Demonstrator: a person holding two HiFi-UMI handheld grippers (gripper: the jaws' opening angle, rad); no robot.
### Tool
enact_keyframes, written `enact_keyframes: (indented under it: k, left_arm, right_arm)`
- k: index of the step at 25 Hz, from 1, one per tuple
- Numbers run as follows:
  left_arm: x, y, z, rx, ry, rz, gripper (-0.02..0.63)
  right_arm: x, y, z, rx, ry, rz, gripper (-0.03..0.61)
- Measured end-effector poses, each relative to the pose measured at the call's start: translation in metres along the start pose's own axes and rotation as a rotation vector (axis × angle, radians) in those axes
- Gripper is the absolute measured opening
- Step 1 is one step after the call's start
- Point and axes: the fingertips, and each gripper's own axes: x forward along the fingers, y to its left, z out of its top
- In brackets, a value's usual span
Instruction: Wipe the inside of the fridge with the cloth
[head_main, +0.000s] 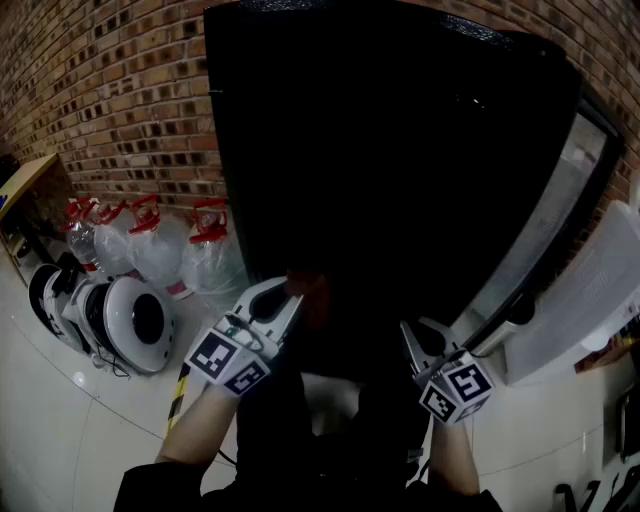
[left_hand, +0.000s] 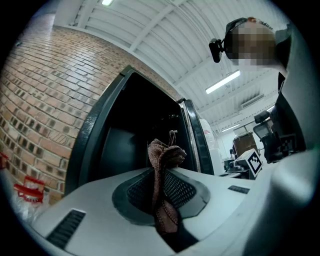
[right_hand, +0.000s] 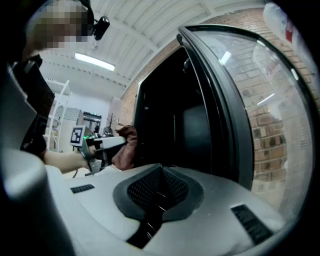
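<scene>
A brownish-red cloth (left_hand: 163, 165) stands bunched between the jaws of my left gripper (left_hand: 162, 186), which is shut on it. In the head view that gripper (head_main: 283, 303) is at the lower left of the black fridge (head_main: 380, 170), with the cloth (head_main: 308, 296) at the dark opening. The fridge's glass door (head_main: 545, 225) stands open at the right. My right gripper (head_main: 412, 340) hangs near the door's lower edge. Its jaws (right_hand: 159, 192) are shut with nothing between them. The right gripper view shows the left gripper (right_hand: 102, 146) and cloth (right_hand: 127, 150) beside the fridge opening.
Clear plastic bags with red ties (head_main: 160, 245) stand against the brick wall (head_main: 110, 90) left of the fridge. Round white appliances (head_main: 130, 320) sit on the floor nearer left. A white plastic container (head_main: 590, 290) is right of the door.
</scene>
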Motion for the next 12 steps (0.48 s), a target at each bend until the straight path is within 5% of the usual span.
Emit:
enact_keyframes:
  k: [4,12]
  left_arm:
    - [0.034,-0.014,0.019,0.006,-0.01,-0.084,0.052]
    - [0.139,-0.037,0.105,-0.103,-0.141,-0.292,0.052]
  right_arm:
    - [-0.011,0.014,0.012,0.013,-0.023,0.076,0.003]
    - [-0.02,0.007,0.03,-0.028,-0.033,0.07,0.003]
